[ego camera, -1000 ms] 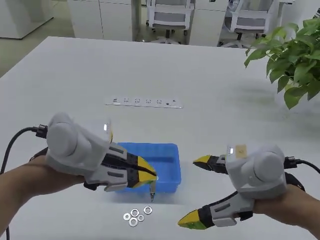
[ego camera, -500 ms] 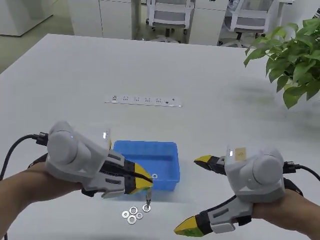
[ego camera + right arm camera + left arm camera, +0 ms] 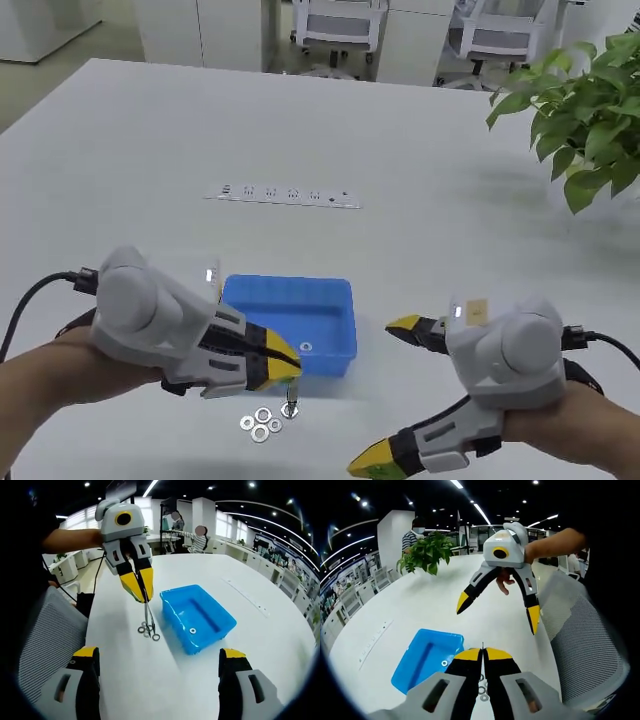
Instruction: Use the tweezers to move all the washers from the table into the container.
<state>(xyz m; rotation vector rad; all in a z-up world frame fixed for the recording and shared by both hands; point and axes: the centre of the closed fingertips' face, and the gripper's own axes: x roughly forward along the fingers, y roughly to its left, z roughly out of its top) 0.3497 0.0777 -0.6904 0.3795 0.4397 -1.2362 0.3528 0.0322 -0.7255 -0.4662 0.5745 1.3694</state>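
Several small metal washers (image 3: 259, 425) lie in a cluster on the white table just in front of the blue container (image 3: 262, 297). One washer (image 3: 305, 348) lies inside the container. My left gripper (image 3: 291, 364) is shut on thin metal tweezers (image 3: 289, 396), which point down with their tip at the cluster's right-hand washer. I cannot tell whether the tip grips it. In the right gripper view, the tweezers (image 3: 148, 617) hang over the washers (image 3: 146, 629) beside the container (image 3: 216, 630). My right gripper (image 3: 385, 395) stands open to the right of the container, holding nothing.
A white power strip (image 3: 283, 196) lies farther back on the table. A green plant (image 3: 580, 100) stands at the right edge. Office chairs (image 3: 335, 30) stand beyond the far edge. A grey mesh chair (image 3: 40, 645) is near the table's front edge.
My left gripper has come down and toward me with the tweezers. Their tip has moved from the container's front wall to the washer cluster. The right gripper has barely moved.
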